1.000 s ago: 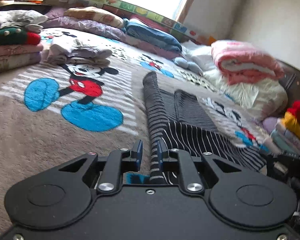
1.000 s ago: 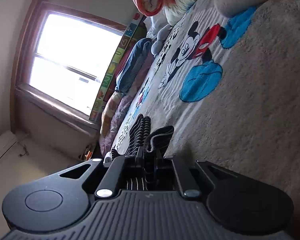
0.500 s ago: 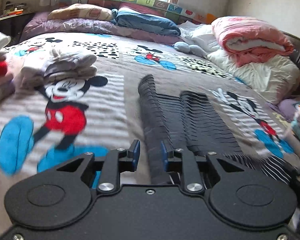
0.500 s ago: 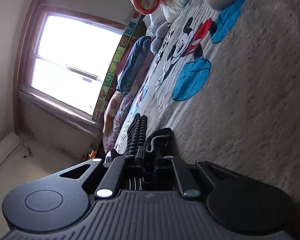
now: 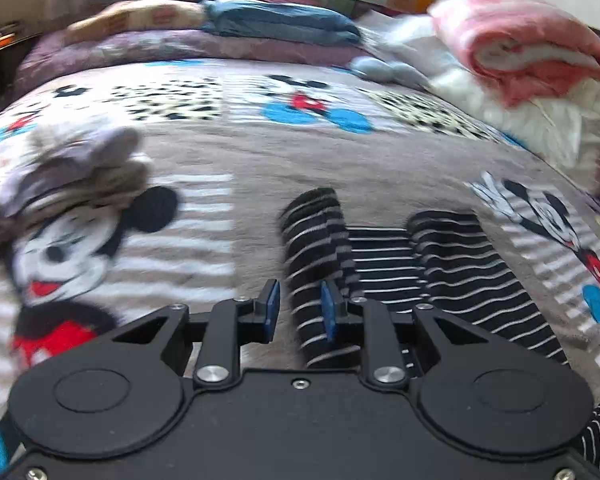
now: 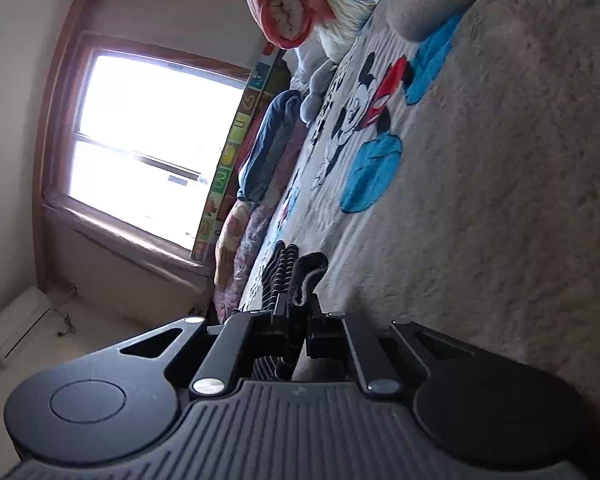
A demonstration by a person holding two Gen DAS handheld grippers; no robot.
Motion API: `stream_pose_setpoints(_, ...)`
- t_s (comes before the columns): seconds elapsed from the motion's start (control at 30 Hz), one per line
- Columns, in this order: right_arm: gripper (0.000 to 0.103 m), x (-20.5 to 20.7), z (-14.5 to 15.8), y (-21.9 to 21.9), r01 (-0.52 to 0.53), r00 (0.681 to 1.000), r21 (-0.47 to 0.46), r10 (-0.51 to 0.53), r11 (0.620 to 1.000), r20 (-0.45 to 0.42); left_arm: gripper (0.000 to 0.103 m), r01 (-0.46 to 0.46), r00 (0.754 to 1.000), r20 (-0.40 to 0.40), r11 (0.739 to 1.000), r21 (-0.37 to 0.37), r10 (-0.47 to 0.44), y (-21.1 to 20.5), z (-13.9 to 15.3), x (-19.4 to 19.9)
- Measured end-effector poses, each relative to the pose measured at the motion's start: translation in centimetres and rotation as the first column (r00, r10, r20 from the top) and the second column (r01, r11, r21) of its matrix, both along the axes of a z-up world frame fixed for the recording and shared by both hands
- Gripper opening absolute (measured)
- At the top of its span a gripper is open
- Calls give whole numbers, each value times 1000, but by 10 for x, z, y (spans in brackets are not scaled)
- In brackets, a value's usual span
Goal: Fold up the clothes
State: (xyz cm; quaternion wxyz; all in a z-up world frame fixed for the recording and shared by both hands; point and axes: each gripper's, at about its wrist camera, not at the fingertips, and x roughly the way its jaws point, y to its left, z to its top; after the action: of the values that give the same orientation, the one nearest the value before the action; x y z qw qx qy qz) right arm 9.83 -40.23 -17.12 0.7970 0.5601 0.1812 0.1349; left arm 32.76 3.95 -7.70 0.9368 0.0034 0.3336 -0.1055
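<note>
left gripper [image 5: 298, 308] fingers apart over striped garment [image 5: 440, 264] fold | right gripper [image 6: 298, 312] clamps garment edge | blanket [image 5: 228, 160] beneath

a bed [image 5: 380, 168] is covered by a grey plush blanket [image 6: 500, 200] printed with cartoon mice; on it are laid a black-and-white striped garment [image 5: 440, 264], a small grey folded pile [image 5: 76, 172], pillows [image 5: 276, 24] and a rolled pink quilt [image 5: 520, 56]
</note>
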Motion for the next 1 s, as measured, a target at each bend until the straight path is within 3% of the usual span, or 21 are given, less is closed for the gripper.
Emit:
stream_pose_setpoints(0.27, 9, 9, -3, 14, -28, 999, -81, 25, 996, -31, 20, 107, 994, -4, 993, 57, -107, -13, -7, 21)
stream_pose_setpoints(0.4, 9, 11, -3, 18, -28, 999, -103, 24, 994, -34, 20, 98, 995, 8, 993, 61, -99, -13, -2, 35)
stream_pose_setpoints(0.6, 7, 13, -2, 20, -22, 999, -125, 17, 992, -34, 20, 82, 997, 10, 997, 2, -82, -18, -4, 66)
stream_pose_setpoints(0.7, 7, 13, -2, 20, -20, 999, -130, 16, 991, -33, 20, 127, 991, -44, 989, 70, -124, -34, -22, 78)
stream_pose_setpoints(1.0, 7, 16, -2, 20, -22, 999, -131, 17, 991, -34, 20, 81, 996, 30, 993, -89, -79, -3, 9, 57)
